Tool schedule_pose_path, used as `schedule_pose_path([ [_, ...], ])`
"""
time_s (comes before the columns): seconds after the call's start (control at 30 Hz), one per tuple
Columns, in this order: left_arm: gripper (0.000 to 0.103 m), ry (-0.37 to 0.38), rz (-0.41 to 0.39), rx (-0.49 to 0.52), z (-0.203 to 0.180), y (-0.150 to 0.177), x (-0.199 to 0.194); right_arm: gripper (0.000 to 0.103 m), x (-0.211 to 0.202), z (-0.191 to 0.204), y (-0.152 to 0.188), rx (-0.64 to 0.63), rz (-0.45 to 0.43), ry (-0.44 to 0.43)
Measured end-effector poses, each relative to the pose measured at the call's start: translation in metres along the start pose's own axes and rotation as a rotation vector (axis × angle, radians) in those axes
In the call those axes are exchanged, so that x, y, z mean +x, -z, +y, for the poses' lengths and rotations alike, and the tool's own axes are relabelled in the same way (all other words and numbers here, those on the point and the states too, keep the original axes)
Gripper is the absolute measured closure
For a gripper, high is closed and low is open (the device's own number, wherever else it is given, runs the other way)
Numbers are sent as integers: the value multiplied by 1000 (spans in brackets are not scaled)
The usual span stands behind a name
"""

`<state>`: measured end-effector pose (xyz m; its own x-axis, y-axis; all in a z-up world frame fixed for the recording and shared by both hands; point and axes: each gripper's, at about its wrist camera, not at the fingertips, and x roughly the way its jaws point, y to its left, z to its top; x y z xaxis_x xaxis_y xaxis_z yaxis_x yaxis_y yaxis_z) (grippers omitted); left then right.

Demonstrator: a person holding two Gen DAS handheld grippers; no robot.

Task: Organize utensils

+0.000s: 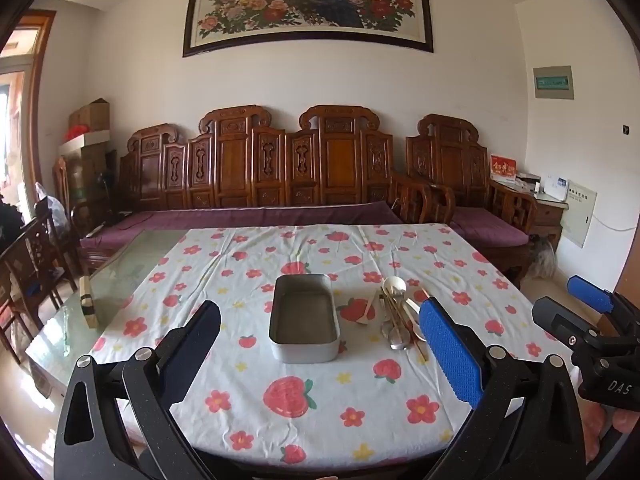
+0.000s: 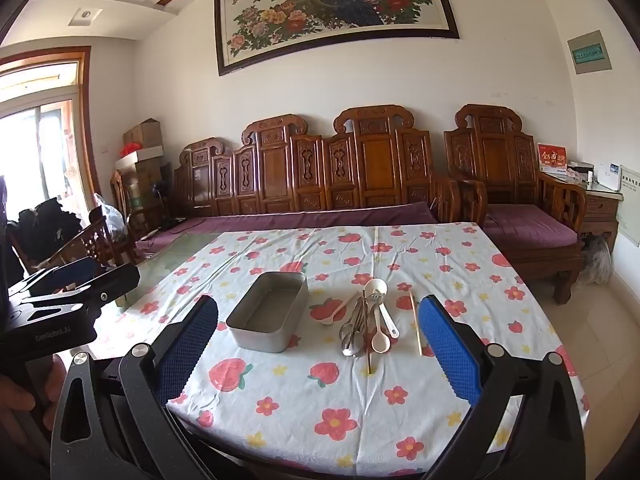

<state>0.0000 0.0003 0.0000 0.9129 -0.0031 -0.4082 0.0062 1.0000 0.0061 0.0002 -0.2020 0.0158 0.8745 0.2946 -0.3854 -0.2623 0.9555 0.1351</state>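
This is a home living room. A long carved dark-wood bench sofa [image 1: 256, 168] with purple seat cushions runs along a white wall, with a matching carved armchair [image 2: 516, 184] beside it. Above hangs a wide framed peacock-and-peony picture [image 1: 308, 4]. The counter wears a white cloth printed with red flowers and strawberries [image 2: 328, 400]. Stacked cardboard boxes [image 1: 90, 128] fill one corner, near a wood-framed glass door [image 2: 40, 128] letting in daylight, and the floor is pale tile [image 2: 608, 320].
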Motion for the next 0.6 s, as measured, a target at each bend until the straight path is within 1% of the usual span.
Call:
schedule_pose_path([
  [0.57, 7, -2, -7, 0, 0, 0, 0, 3, -1, 1, -2, -1, -1, -3],
  [0.6, 7, -1, -8, 0, 0, -3, -1, 3, -1, 1, -2, 0, -1, -3],
])
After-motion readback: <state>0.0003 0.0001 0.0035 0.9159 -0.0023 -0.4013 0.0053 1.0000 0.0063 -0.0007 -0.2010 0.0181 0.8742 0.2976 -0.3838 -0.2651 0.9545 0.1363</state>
